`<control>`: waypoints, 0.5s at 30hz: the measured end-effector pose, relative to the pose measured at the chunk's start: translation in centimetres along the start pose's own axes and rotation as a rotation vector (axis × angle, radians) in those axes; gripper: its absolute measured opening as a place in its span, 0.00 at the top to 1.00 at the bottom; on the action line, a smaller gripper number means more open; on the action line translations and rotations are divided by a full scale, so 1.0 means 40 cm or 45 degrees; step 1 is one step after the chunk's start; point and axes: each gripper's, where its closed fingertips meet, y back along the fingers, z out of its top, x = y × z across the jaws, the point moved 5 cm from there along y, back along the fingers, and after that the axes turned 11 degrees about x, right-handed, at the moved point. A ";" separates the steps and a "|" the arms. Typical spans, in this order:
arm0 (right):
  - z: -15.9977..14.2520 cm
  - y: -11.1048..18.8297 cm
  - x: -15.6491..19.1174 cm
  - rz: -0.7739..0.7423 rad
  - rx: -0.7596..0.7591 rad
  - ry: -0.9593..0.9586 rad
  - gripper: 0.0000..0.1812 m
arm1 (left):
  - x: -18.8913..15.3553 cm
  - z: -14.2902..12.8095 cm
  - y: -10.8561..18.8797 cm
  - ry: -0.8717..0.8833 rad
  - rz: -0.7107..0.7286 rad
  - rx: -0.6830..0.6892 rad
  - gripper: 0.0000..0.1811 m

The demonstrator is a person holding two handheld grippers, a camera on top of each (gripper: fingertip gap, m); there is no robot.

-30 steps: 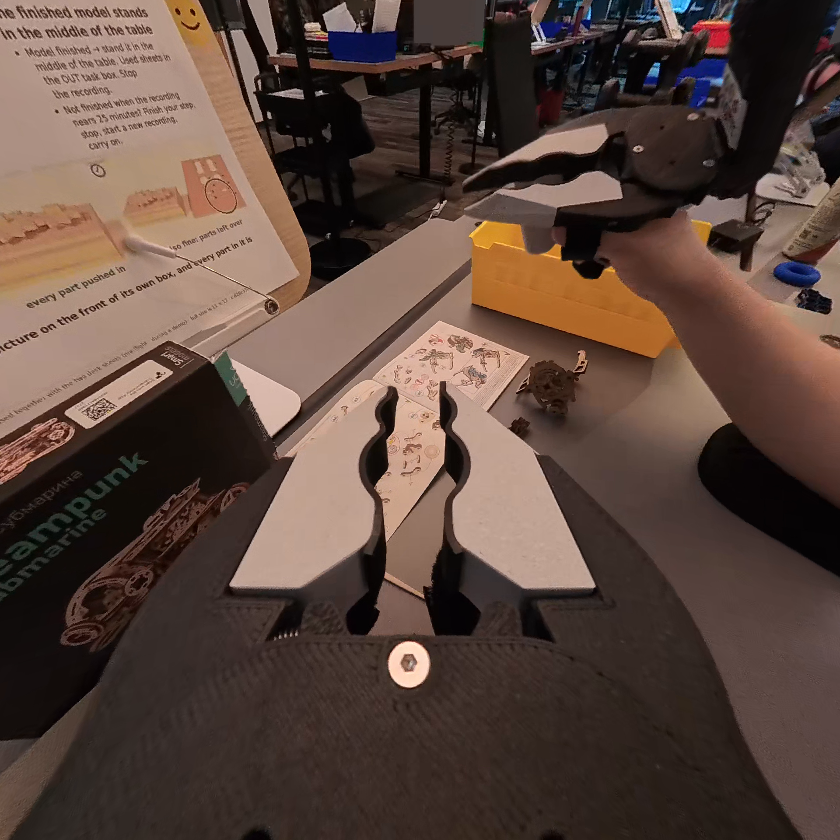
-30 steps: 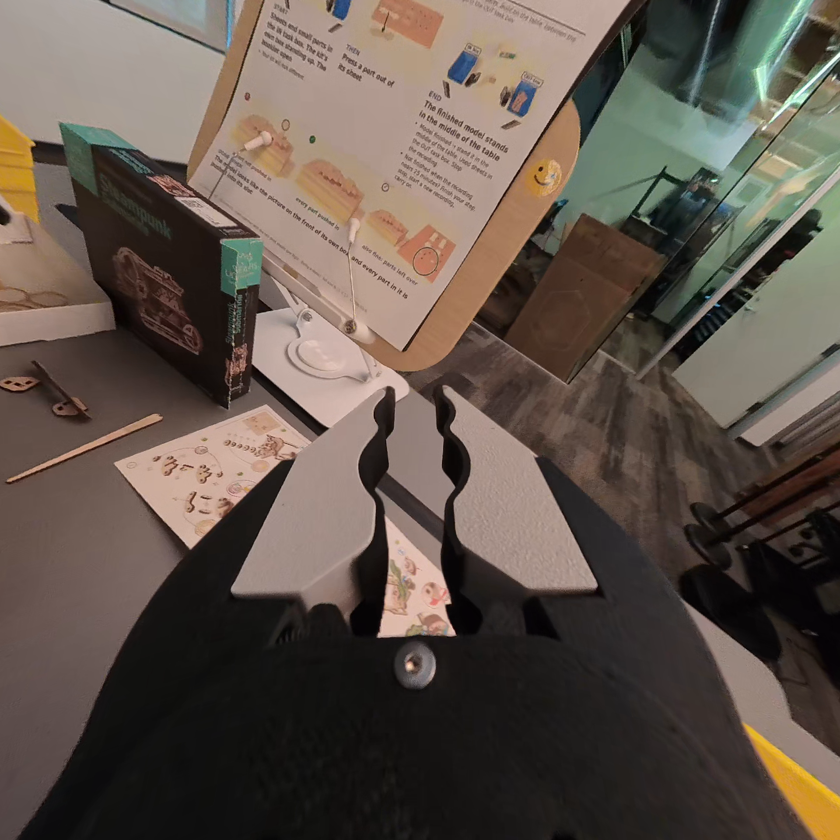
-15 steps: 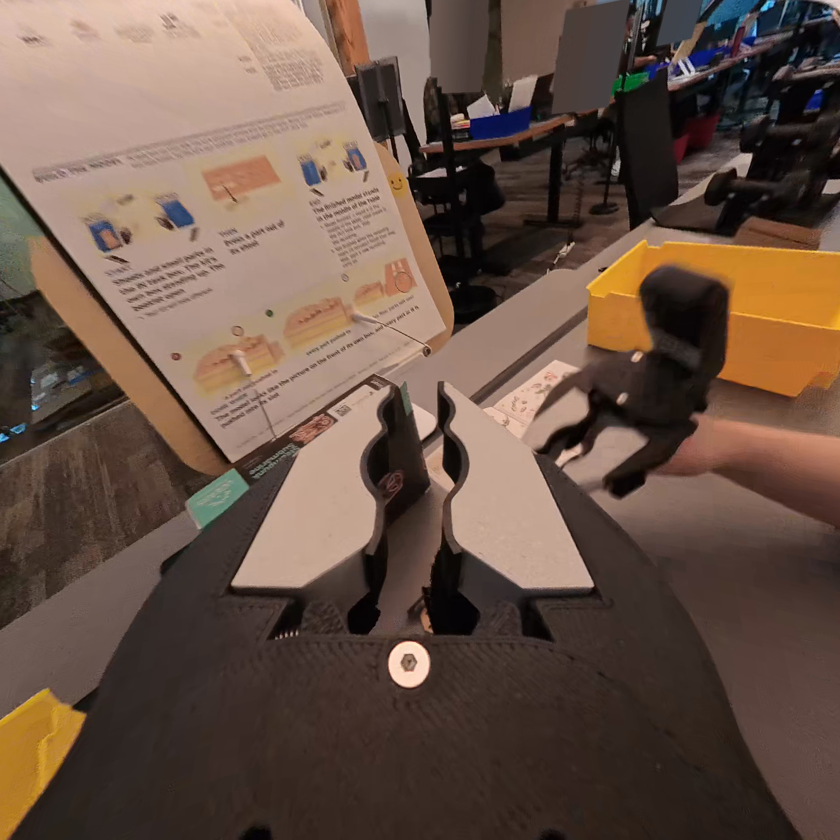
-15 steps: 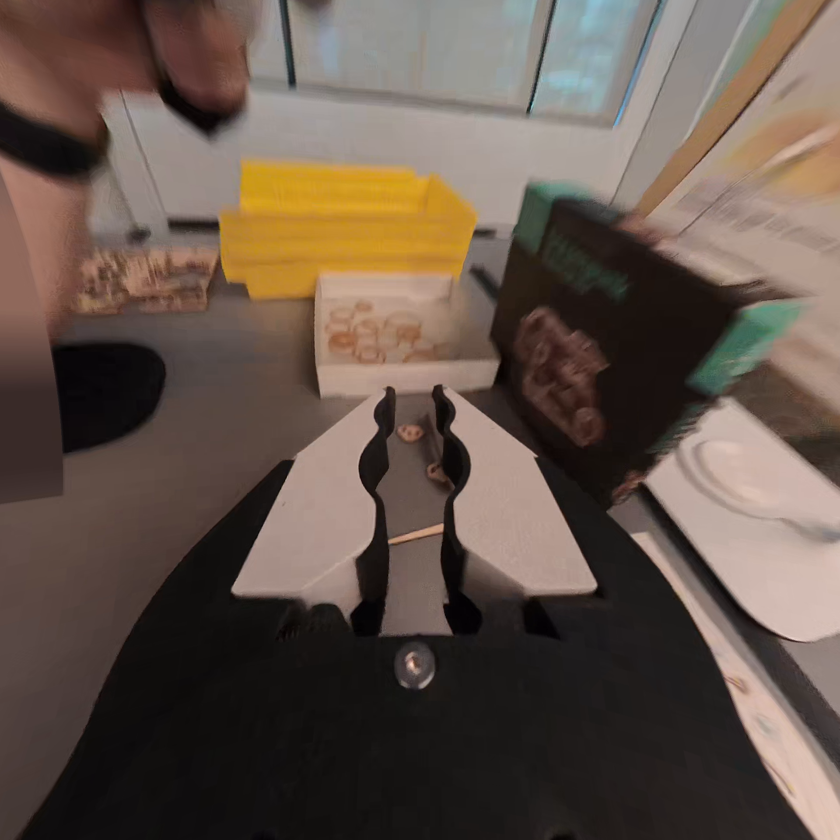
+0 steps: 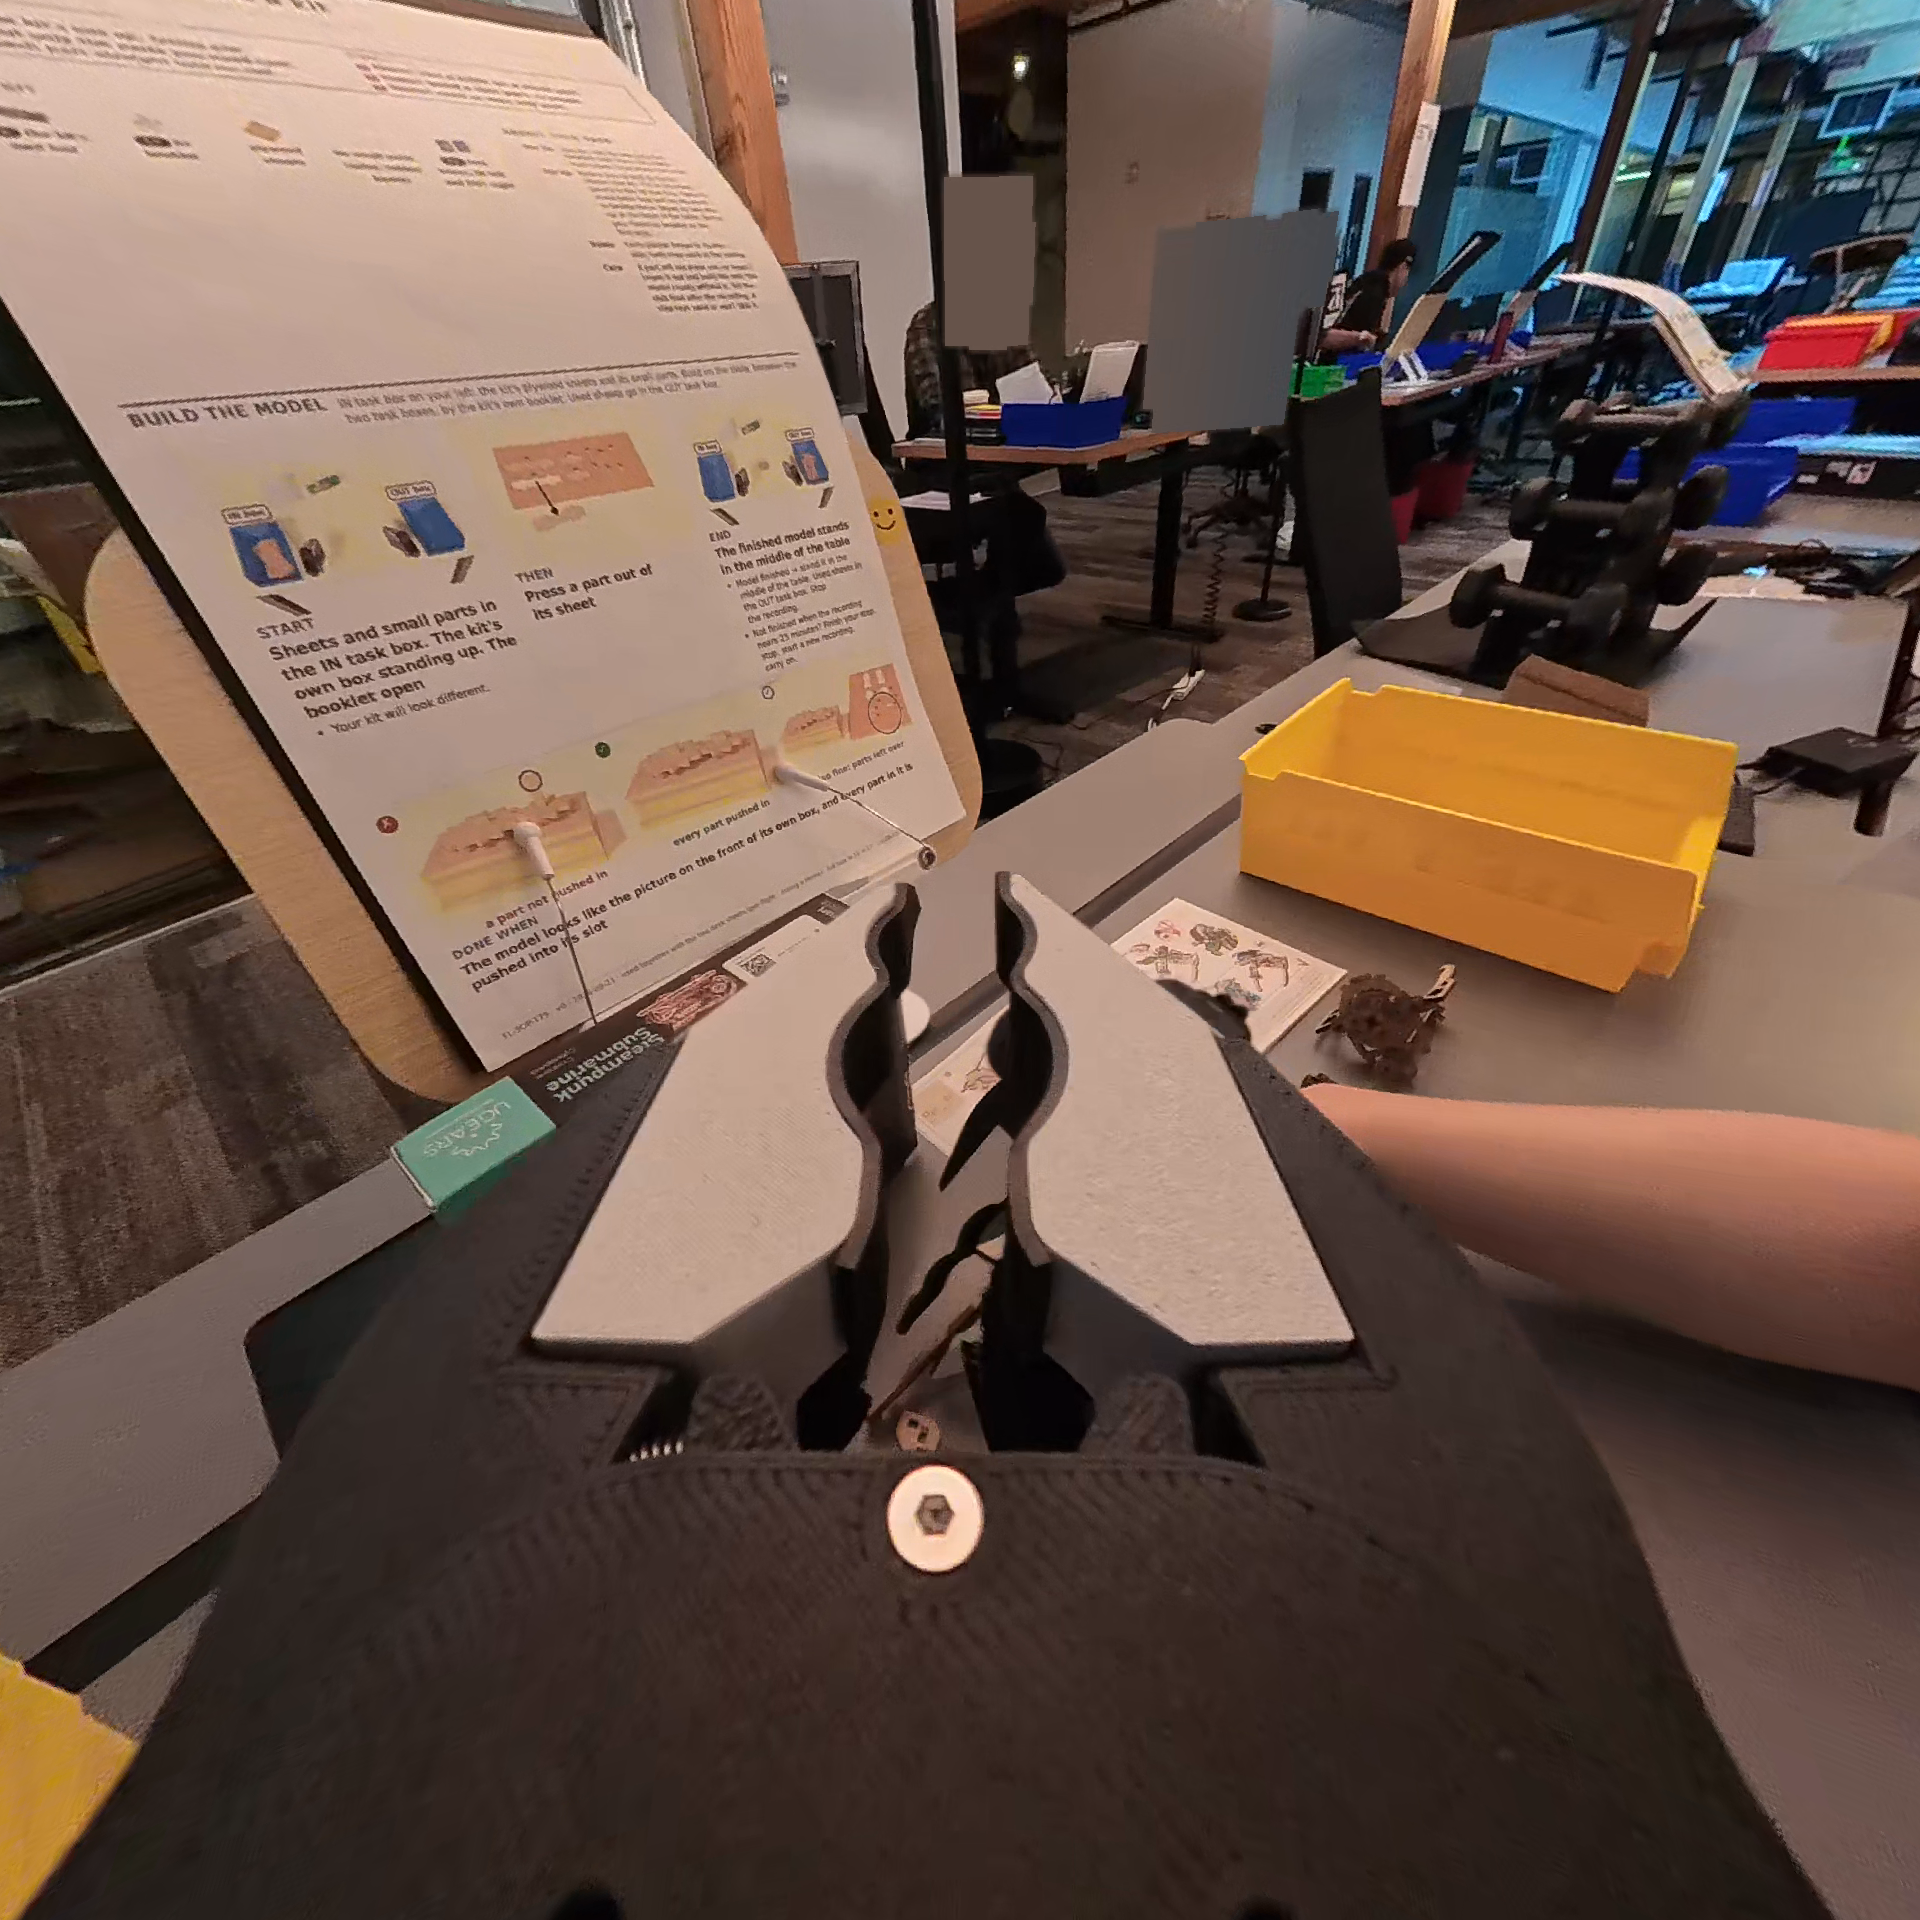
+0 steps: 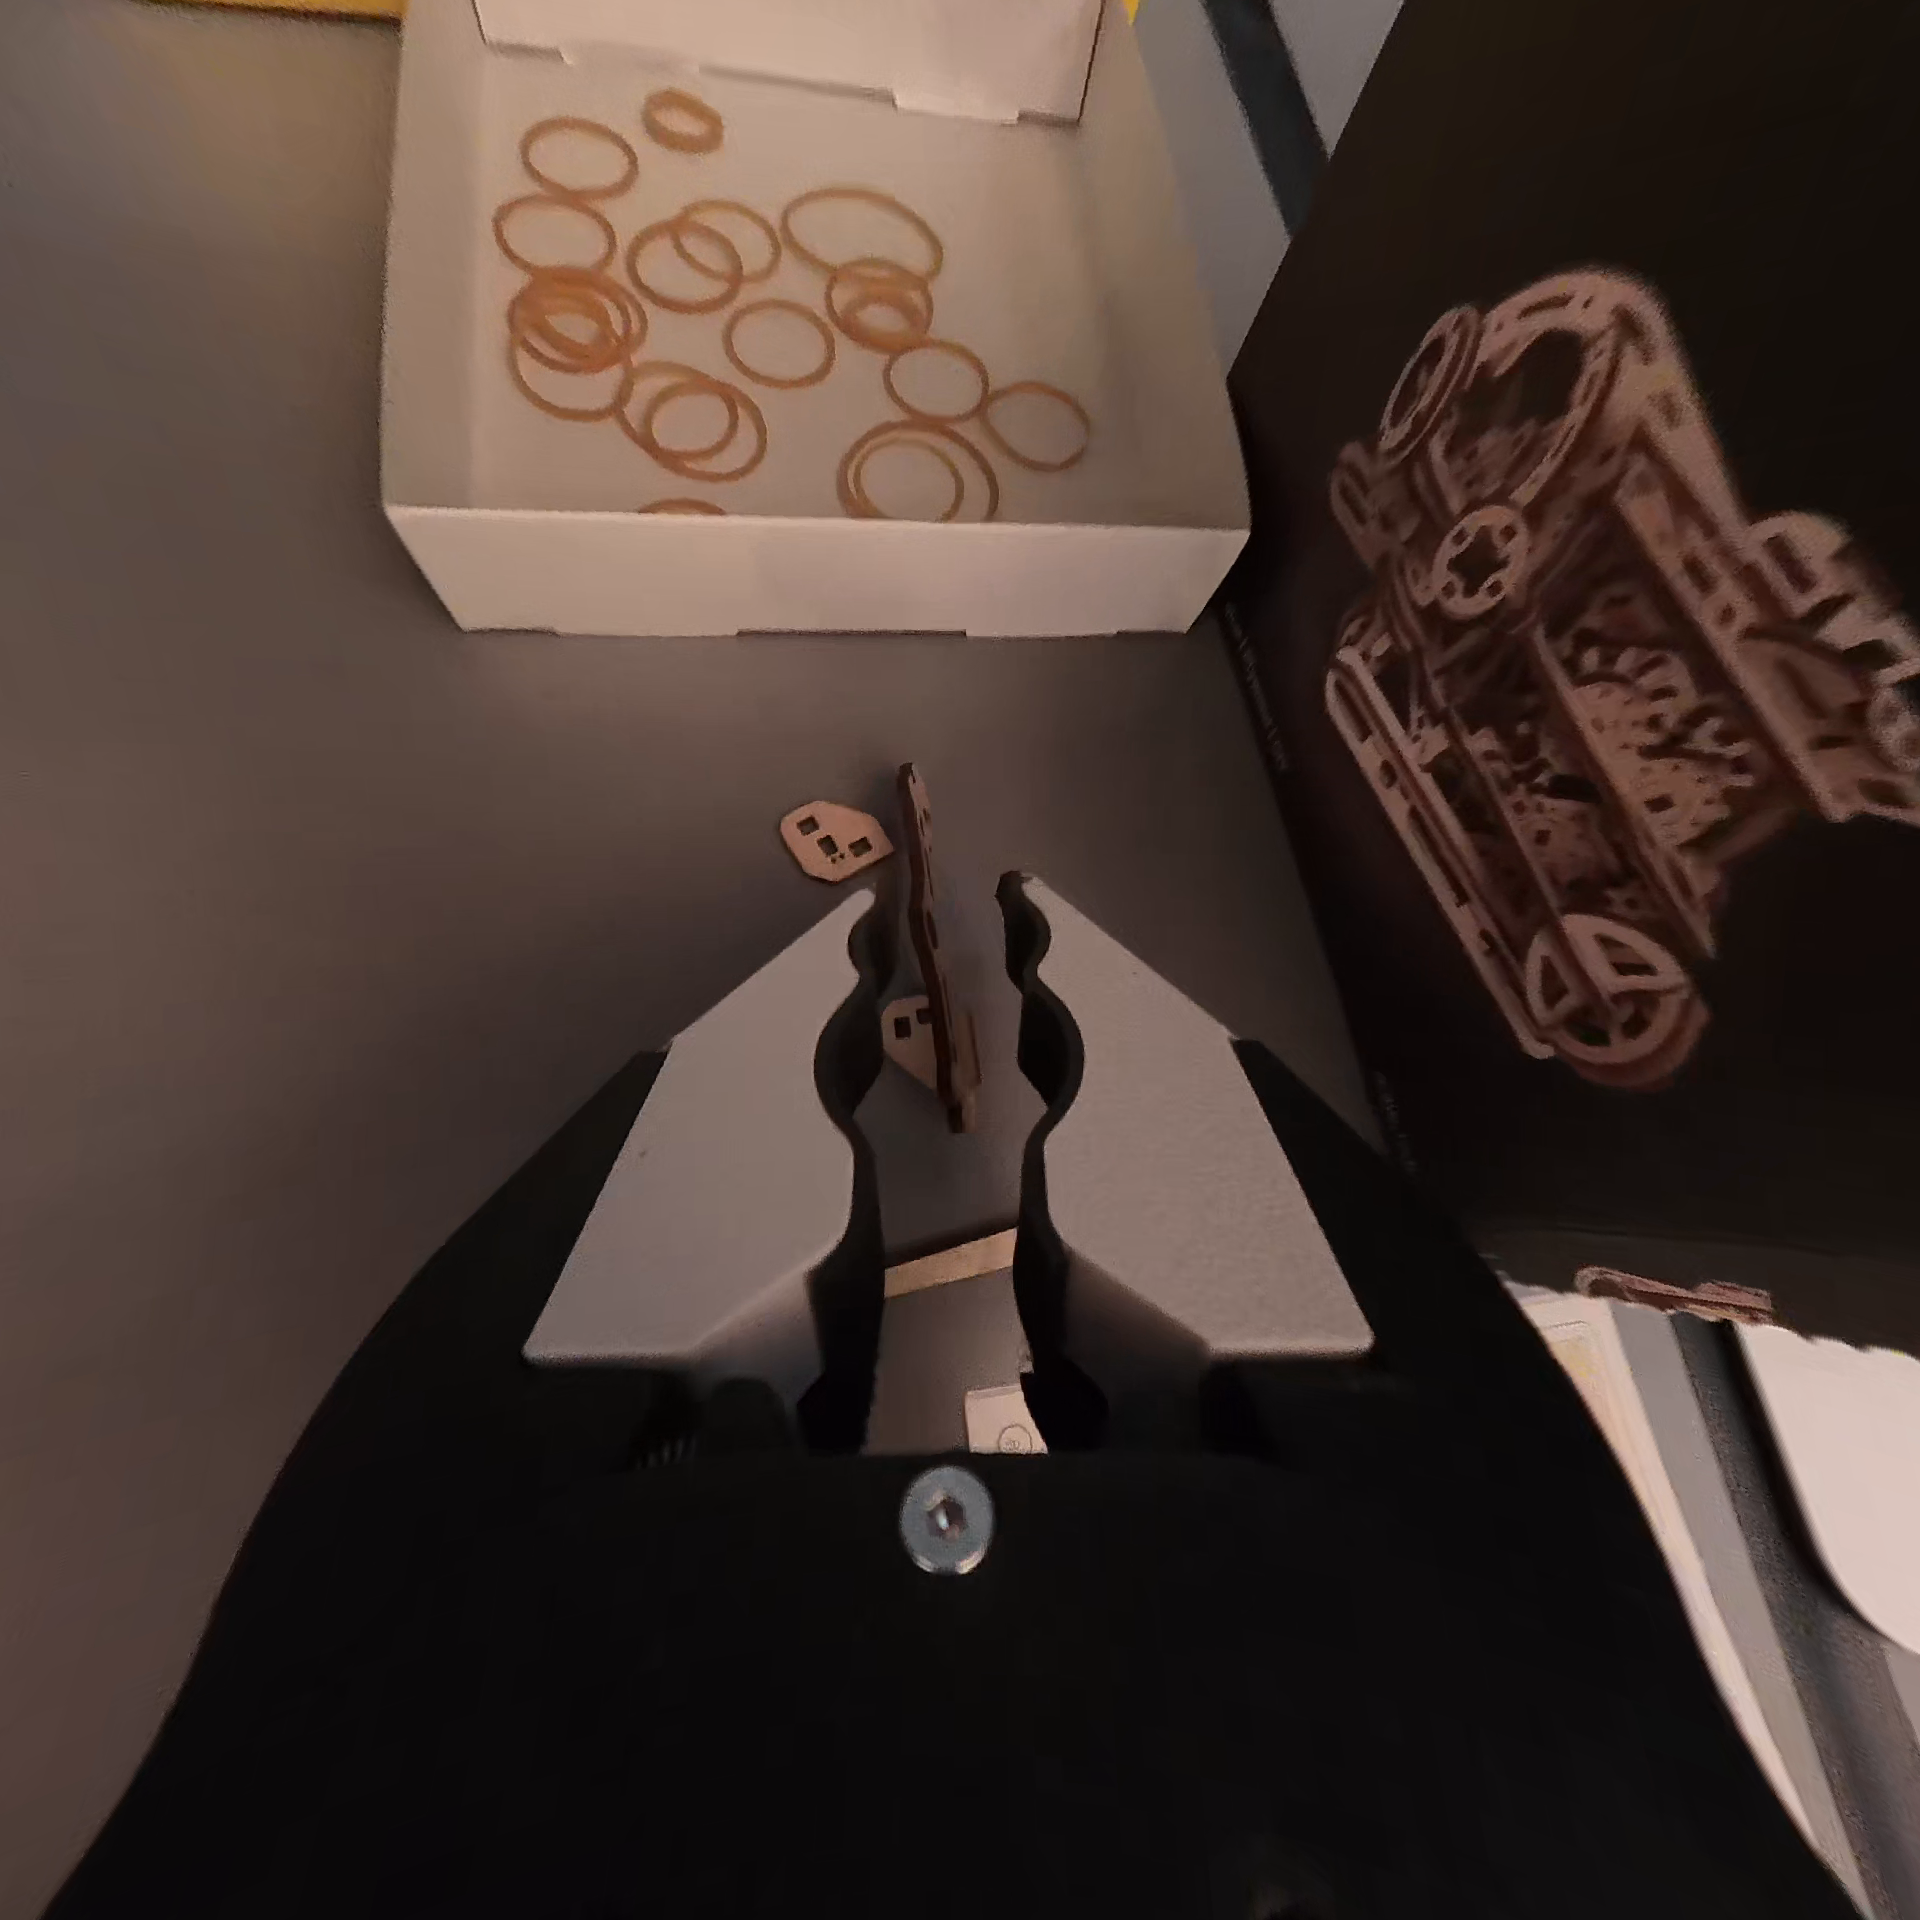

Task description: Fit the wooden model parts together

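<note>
In the right wrist view my right gripper (image 6: 935,896) is open and points down at the grey table (image 6: 312,831). A dark wooden strip (image 6: 928,935) with a small pale plate (image 6: 906,1034) at its near end lies between the fingers. It is close to the left finger and clear of the right one. A second pale plate (image 6: 836,844) lies just beyond the tips. My left gripper (image 5: 954,894) is open and empty above the table. A dark part-built wooden assembly (image 5: 1382,1023) sits to its right, and most of the right gripper is hidden in this view.
A white box of rubber bands (image 6: 810,582) stands beyond the parts, and the black kit box (image 6: 1558,727) is at the right. A thin wooden stick (image 6: 951,1262) lies under the jaws. The left wrist view shows a yellow bin (image 5: 1486,821), a picture sheet (image 5: 1226,961), an instruction board (image 5: 468,520) and a forearm (image 5: 1558,1195). Across from one pair of fingers to the other is roughly 25 cm. It is some 7 cm from my right tips to the thin wooden stick (image 6: 951,1262).
My right gripper has swung from the board down over the wooden strip and plates, with its jaws a little wider. My left gripper has lifted and turned toward the board, with its jaws a little narrower.
</note>
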 end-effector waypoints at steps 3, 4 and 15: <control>-0.009 -0.010 0.002 0.027 0.057 0.017 0.97 | 0.001 -0.005 -0.004 0.009 -0.015 0.013 0.93; -0.006 -0.007 0.002 0.034 0.050 0.015 0.98 | 0.001 -0.005 -0.004 0.009 -0.019 0.015 0.93; -0.058 0.166 0.157 0.272 -0.030 -0.087 0.98 | -0.008 -0.042 -0.060 -0.001 -0.084 0.134 0.92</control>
